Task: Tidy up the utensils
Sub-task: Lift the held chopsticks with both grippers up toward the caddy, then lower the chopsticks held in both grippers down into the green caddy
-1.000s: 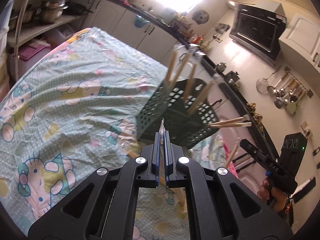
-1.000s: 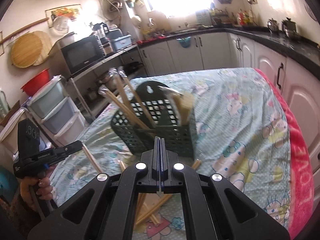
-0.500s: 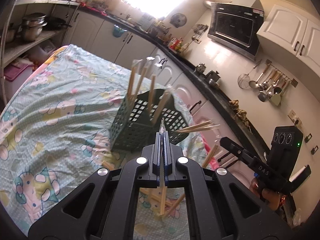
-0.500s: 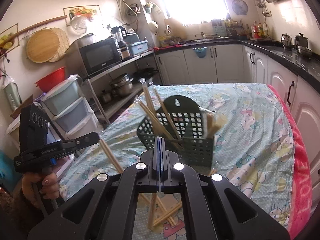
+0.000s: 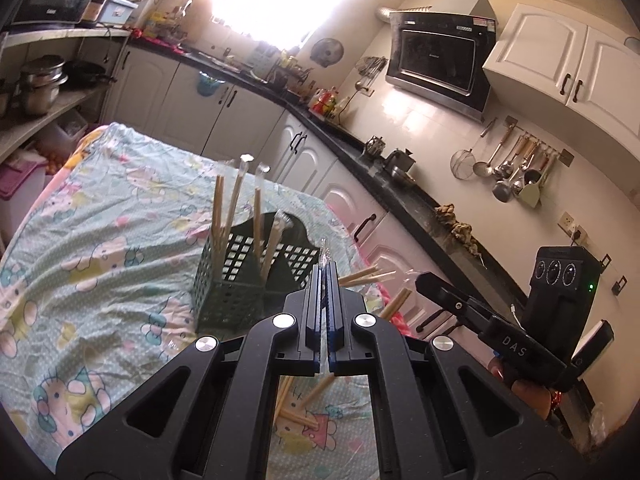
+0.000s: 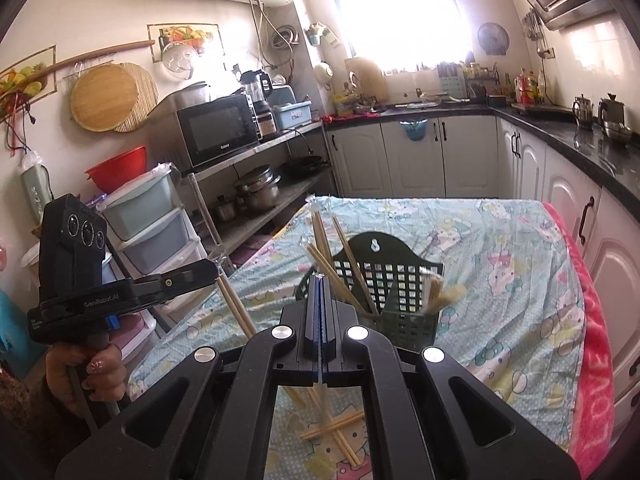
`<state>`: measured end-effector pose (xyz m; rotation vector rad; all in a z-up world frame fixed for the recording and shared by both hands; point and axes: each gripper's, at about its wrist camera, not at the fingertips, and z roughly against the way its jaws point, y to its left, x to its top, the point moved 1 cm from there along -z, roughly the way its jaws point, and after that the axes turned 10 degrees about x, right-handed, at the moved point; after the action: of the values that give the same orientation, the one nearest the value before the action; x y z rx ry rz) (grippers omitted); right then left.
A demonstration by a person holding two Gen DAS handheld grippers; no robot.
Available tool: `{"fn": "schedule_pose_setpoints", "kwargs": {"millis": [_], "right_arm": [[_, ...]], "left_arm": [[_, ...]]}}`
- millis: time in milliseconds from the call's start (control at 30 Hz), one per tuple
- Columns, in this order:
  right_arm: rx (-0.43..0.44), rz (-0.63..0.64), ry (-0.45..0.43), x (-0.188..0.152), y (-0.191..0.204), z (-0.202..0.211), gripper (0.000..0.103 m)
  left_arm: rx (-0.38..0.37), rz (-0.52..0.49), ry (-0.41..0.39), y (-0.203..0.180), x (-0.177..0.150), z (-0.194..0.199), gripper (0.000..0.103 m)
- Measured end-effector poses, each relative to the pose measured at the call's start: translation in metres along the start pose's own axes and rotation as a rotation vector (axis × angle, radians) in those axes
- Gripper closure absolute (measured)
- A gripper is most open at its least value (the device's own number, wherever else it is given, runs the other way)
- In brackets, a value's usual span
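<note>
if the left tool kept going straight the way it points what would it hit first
Probably the green basket: the left tool, shut on a wrapped pair of chopsticks, points slightly down past the basket's near right corner. Depth is unclear, so it might just miss and meet the tablecloth.

basket (image 5: pixel 230 300) – dark green | chopsticks (image 6: pixel 344 438) – pale wood | tablecloth (image 5: pixel 100 216) – mint, cartoon cats
</note>
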<state>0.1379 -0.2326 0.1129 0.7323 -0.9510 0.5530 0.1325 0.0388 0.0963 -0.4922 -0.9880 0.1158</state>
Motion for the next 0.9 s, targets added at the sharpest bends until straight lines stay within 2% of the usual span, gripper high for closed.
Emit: {"fn": "schedule_pose_setpoints", "kwargs": {"millis": [467, 900], "right_arm": [[0.023, 0.041, -0.044, 0.02, 0.015, 0.003, 0.102], [0.035, 0.07, -0.09, 0.041, 0.026, 0.005, 0.102]], "left_arm": [[-0.027, -0.047, -0.059, -0.02, 0.024, 0.011, 0.103], [-0.017, -0.073, -0.103, -0.025, 0.046, 0.016, 0.103]]}}
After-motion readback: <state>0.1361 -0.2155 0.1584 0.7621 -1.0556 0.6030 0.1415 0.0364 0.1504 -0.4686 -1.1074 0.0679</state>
